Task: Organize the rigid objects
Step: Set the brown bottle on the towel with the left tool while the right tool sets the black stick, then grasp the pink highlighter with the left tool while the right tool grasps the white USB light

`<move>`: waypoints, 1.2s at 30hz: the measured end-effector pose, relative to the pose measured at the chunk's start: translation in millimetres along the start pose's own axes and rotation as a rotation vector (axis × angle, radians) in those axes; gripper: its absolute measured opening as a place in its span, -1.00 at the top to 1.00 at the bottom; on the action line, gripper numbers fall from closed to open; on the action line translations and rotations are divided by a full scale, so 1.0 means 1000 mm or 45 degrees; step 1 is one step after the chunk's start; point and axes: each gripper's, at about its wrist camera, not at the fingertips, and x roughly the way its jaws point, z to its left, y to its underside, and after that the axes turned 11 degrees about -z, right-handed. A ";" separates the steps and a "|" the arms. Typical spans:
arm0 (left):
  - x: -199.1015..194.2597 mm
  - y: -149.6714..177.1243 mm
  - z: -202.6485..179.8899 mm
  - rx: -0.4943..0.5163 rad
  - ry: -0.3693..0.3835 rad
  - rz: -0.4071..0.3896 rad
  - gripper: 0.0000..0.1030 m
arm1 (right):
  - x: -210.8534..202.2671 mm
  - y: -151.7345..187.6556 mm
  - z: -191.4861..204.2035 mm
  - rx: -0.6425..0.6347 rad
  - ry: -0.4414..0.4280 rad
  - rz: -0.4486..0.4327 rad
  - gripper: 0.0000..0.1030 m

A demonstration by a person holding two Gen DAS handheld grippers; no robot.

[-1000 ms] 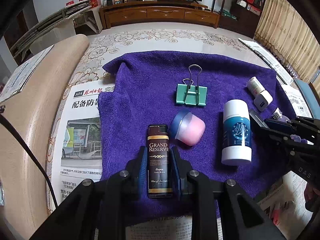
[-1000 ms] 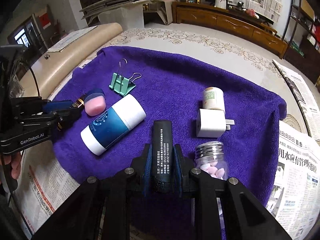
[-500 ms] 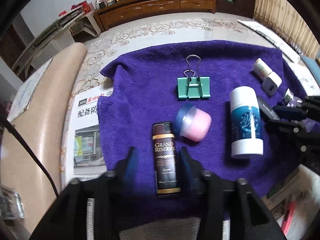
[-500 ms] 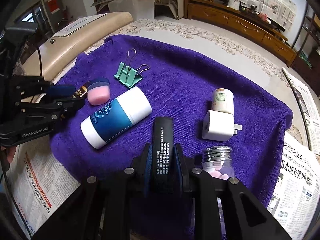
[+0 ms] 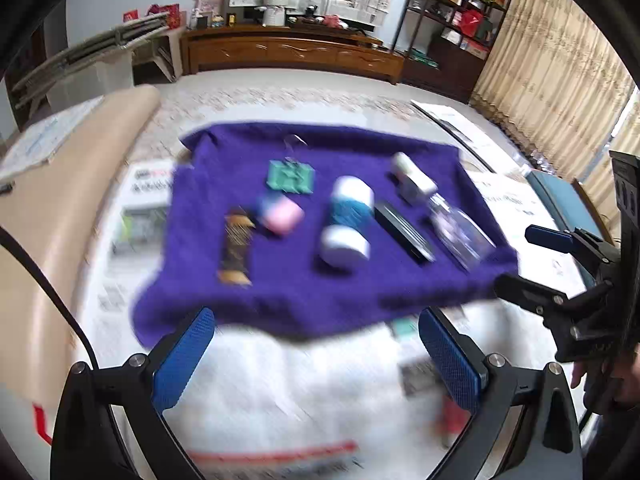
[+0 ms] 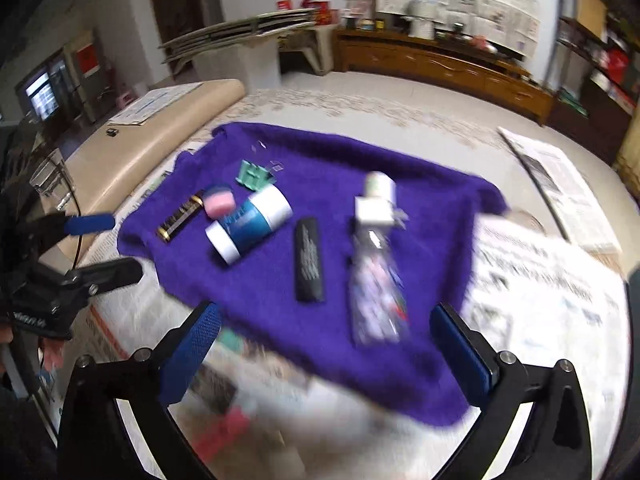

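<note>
At the bottom of each wrist view, the left gripper [image 5: 316, 354] and right gripper [image 6: 328, 346] gape wide, holding nothing, above newspaper [image 5: 280, 392]. Mid-frame, on the purple towel [image 6: 420, 208], lie the brown lighter [image 5: 236, 246], pink jar [image 5: 282, 216], blue-and-white tube [image 5: 348, 220], black lighter [image 6: 309, 258] and clear bottle [image 6: 374, 280]. Farther up lie the green binder clip [image 5: 290, 176] and white charger [image 6: 374, 210].

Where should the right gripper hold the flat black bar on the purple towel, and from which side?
Grip the black bar across its narrow width, near the middle, coming from above. It lies flat, with towel free along both long sides.

one purple towel [image 6: 420, 216], one binder clip [image 6: 252, 176], two lighters [image 6: 309, 258], three bottles [image 6: 250, 222], one jar [image 6: 219, 201], one charger [image 6: 374, 212]
</note>
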 end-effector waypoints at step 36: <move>0.001 0.097 -0.129 0.384 -0.004 -0.009 0.70 | -0.078 0.099 -0.099 0.379 0.048 -0.082 -0.99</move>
